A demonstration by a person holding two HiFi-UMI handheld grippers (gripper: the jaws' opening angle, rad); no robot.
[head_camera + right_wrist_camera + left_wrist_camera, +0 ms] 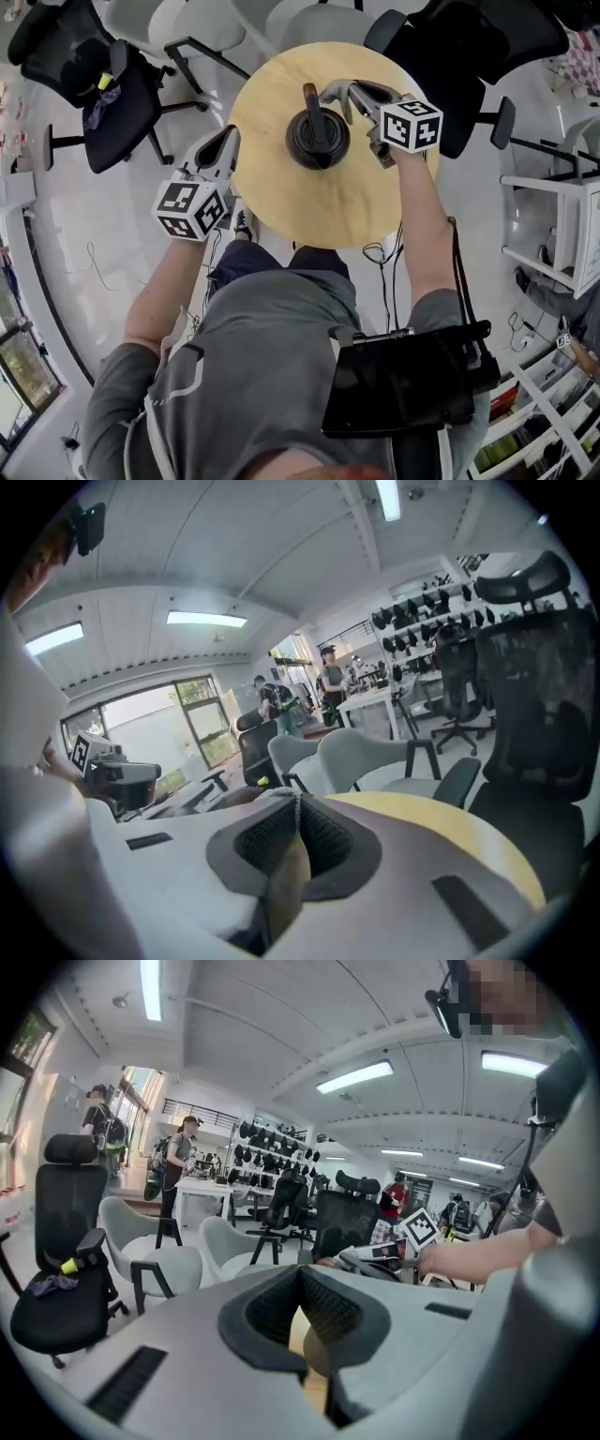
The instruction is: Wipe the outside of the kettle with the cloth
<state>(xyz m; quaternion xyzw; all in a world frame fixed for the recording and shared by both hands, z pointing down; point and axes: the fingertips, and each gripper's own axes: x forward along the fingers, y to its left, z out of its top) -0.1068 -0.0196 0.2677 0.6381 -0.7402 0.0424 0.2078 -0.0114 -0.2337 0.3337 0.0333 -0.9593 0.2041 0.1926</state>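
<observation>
My left gripper point(226, 142) is at the left edge of the round wooden table point(319, 211). Its jaws are pressed together with nothing between them. The kettle point(317, 141) is black and round, and it stands upright near the table's middle, with a dark handle arching over the lid. My right gripper point(329, 94) is just beside the handle's far end, jaws also together and empty. A black office chair point(103, 89) and white chairs point(192, 21) stand around on the pale floor.

Head view: overhead, steeply down, close over round table point(319, 211). Left gripper view: low at table's 8 o'clock, facing 1 o'clock, catching right gripper point(356, 1258). Right gripper view: low at 2 o'clock, catching left gripper point(131, 775) (tabletop common to all).
</observation>
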